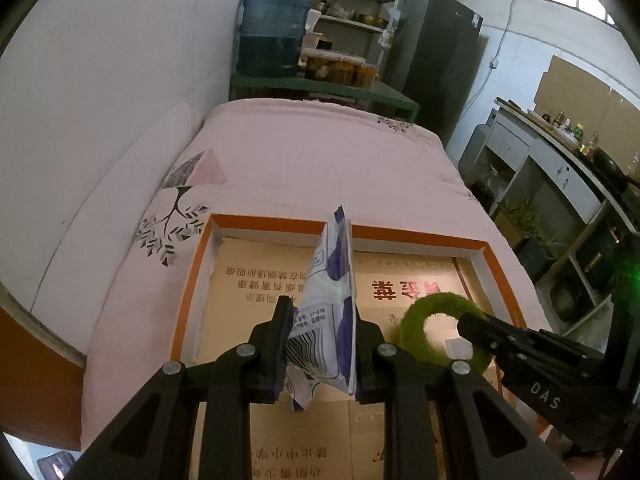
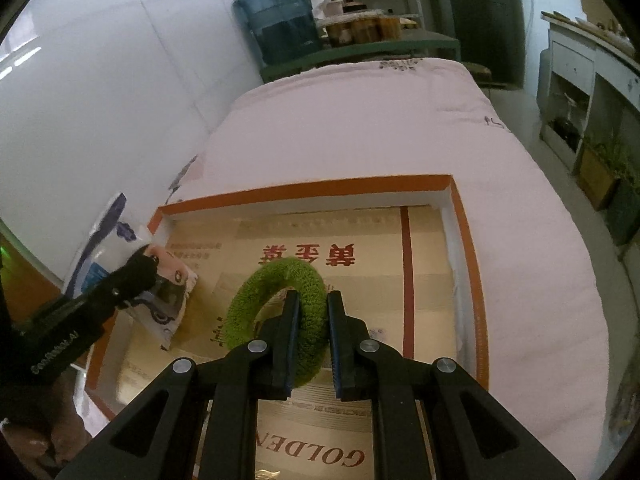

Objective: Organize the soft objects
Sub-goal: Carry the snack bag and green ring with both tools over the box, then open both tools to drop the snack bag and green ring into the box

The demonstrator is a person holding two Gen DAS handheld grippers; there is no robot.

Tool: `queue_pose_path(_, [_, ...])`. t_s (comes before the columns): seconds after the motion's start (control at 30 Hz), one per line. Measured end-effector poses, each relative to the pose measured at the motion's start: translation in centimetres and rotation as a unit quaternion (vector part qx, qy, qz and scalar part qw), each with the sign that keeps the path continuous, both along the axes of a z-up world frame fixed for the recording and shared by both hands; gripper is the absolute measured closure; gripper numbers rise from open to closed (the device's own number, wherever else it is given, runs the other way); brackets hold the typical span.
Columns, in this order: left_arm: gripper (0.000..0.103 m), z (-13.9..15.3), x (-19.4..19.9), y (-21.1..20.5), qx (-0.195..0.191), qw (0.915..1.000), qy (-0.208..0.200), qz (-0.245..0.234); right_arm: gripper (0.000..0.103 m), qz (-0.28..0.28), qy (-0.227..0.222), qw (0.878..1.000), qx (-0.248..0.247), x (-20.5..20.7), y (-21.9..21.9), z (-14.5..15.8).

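Two grippers are each holding a soft item above an orange-rimmed box [image 1: 400, 236] lying on a bed [image 1: 304, 160].

The left gripper [image 1: 322, 332] is pinching a crumpled white-and-purple tissue pack [image 1: 328, 296] between its fingers [image 1: 280, 336], the pack standing upright over the cardboard lining [image 2: 360, 236] of the box. The right gripper [image 2: 313, 320] is clamping a fuzzy green ring [image 2: 276, 280] tight on one side of its loop, just to the right of the pack and low over the same lining.
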State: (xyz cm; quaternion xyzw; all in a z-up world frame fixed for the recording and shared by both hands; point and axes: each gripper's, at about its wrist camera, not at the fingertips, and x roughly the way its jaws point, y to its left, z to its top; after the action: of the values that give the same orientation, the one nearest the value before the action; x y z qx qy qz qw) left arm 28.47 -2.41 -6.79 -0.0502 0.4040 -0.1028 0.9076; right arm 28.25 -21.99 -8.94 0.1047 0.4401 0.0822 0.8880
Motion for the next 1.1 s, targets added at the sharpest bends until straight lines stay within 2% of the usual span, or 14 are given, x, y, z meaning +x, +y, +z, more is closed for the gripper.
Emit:
queue_pose_path(0.07, [0.078,-0.2,-0.1,0.2,-0.006,1.0,-0.005,0.0,0.09,-0.001,0.002,1.0,-0.002,-0.2,-0.1,-0.3])
queue_pose_path(0.17, [0.071,-0.2,-0.2,0.0,-0.015,0.9998,-0.007,-0.012,0.087,-0.003,0.003,1.0,0.0,-0.3,-0.2,-0.6])
queue_pose_path(0.23, [0.057,-0.3,-0.1,-0.4,-0.016,0.9995,-0.003,-0.026,0.084,-0.004,0.004,1.0,0.004,-0.4,-0.3,-0.8])
queue_pose_path(0.3, [0.054,-0.5,-0.2,-0.9,-0.006,0.9993,-0.001,-0.037,0.077,-0.006,0.004,1.0,0.003,-0.5,-0.4,-0.7])
queue_pose_path(0.33, [0.054,-0.6,-0.2,-1.1,-0.004,0.9992,-0.004,-0.04,0.075,-0.007,0.003,1.0,0.0,-0.6,-0.3,-0.6])
queue_pose_path(0.4, [0.053,-0.5,-0.5,-1.4,-0.009,0.9986,-0.013,-0.05,0.064,-0.009,-0.001,1.0,-0.004,-0.8,-0.3,-0.4])
queue_pose_path(0.5, [0.053,-0.2,-0.8,-1.3,-0.033,0.9977,-0.014,-0.058,0.062,-0.01,-0.009,1.0,-0.005,-1.2,-0.6,0.1])
queue_pose_path(0.6, [0.053,0.6,-1.3,-0.8,-0.05,0.9968,-0.032,-0.053,0.055,-0.013,-0.015,1.0,-0.005,-1.9,-0.9,0.6])
queue_pose_path(0.8, [0.05,2.5,-2.9,0.6,-0.063,0.9946,-0.067,-0.047,0.054,-0.009,-0.028,1.0,0.005,-3.7,-1.3,1.6])
queue_pose_path(1.1, [0.05,3.7,-5.7,1.2,-0.05,0.9942,-0.079,-0.052,0.054,-0.006,-0.038,0.999,0.005,-5.9,-1.1,2.7])
